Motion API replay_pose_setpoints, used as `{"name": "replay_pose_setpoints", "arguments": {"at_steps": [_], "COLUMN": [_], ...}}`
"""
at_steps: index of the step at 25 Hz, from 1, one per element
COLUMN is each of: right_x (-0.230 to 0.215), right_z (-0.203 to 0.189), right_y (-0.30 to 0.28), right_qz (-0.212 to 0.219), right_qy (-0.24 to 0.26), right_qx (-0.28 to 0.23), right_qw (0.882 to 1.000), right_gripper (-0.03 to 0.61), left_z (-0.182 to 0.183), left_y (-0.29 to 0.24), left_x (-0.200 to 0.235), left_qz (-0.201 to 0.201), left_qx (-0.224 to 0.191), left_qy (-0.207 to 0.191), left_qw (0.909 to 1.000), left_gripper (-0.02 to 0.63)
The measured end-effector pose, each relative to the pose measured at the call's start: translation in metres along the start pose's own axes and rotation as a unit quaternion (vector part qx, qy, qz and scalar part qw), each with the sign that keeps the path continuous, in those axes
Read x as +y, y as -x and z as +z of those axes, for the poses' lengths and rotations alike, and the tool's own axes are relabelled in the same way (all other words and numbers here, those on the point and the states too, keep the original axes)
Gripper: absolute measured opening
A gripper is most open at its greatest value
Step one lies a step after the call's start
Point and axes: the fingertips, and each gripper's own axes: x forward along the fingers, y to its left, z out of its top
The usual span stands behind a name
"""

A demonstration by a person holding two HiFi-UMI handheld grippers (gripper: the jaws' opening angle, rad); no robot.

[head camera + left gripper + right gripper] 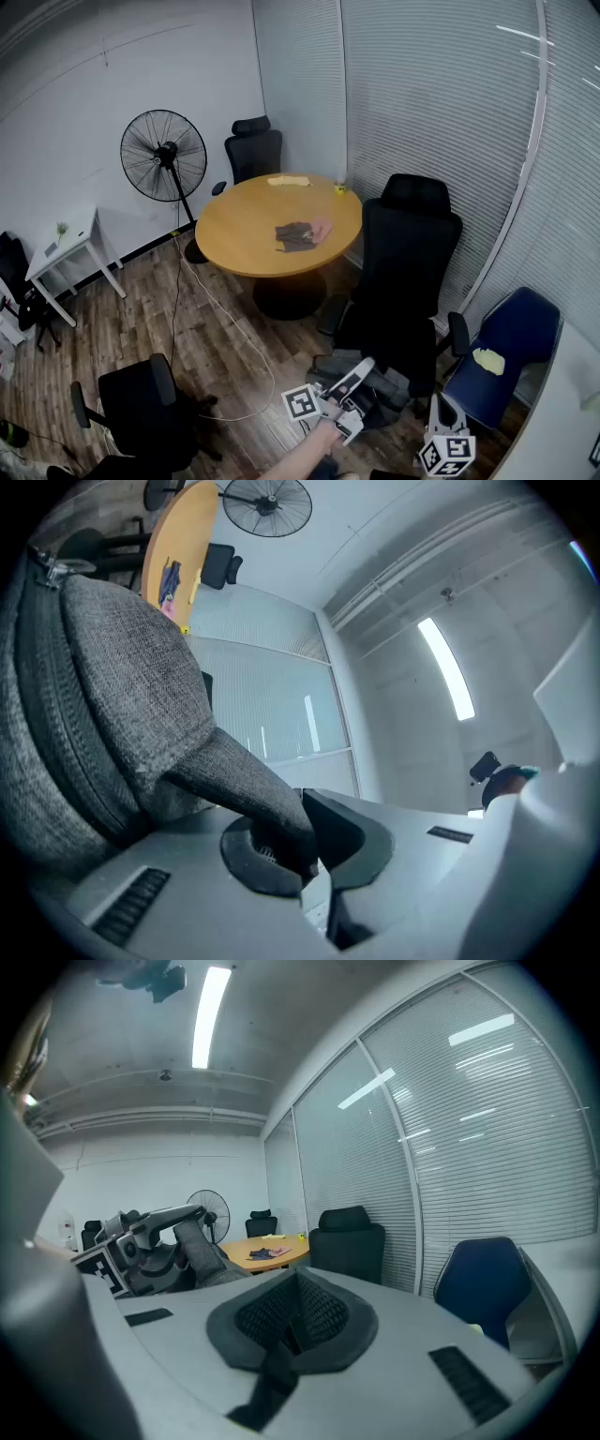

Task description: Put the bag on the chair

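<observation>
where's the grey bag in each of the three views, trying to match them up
Head view: bag at the bottom centre, in front of the black chair.
Left gripper view: it fills the left side, its strap clamped in the left gripper.
Right gripper view: small, left of centre.
Shared landmark: the round wooden table.

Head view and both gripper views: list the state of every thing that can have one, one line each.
Bag, held up by its strap.
Left gripper, shut on the bag's strap.
Right gripper, shut, nothing between its jaws.
Black office chair, upright, just behind the bag.
Blue chair, upright, a yellow item on its seat.
Pedestal fan, upright; running or not, cannot tell.
</observation>
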Motion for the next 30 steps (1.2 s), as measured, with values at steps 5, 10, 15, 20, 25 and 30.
{"name": "replay_pose_setpoints", "arguments": {"at_steps": [5,10,15,20,25,30], "right_x": [0.000,-0.004,-0.009,-0.011,-0.030,-0.064], "right_z": [-0.004,-0.012,-0.009,-0.008,-0.005,-0.010], "right_y": [0.000,-0.006,-0.008,-0.025,-0.061,-0.126], "right_qz": [0.005,0.019,0.021,0.058,0.056,0.040], "right_qy": [-0.001,-0.005,-0.011,-0.024,-0.018,-0.030], "right_qx": [0.008,0.009,0.010,0.003,0.016,0.037], "right_qw": [1.000,1.000,1.000,0.998,0.998,0.998], "right_gripper": [0.012,0.012,0.012,0.012,0.012,0.012], "left_z": [-0.015,-0.025,-0.029,-0.016,0.006,0.038], "left_y": [0.008,0.007,0.005,-0.011,-0.049,-0.087], "left_x": [0.011,0.019,0.023,0.030,0.055,0.110], "left_qz": [0.020,0.033,0.038,0.029,0.019,0.025], "left_qx": [0.002,0.007,0.000,-0.002,-0.006,-0.005], "left_qy": [0.009,0.020,0.028,0.026,0.031,0.059], "left_qw": [0.9998,0.9992,0.9989,0.9992,0.9993,0.9979], "left_gripper": [0.026,0.026,0.025,0.023,0.023,0.023]}}
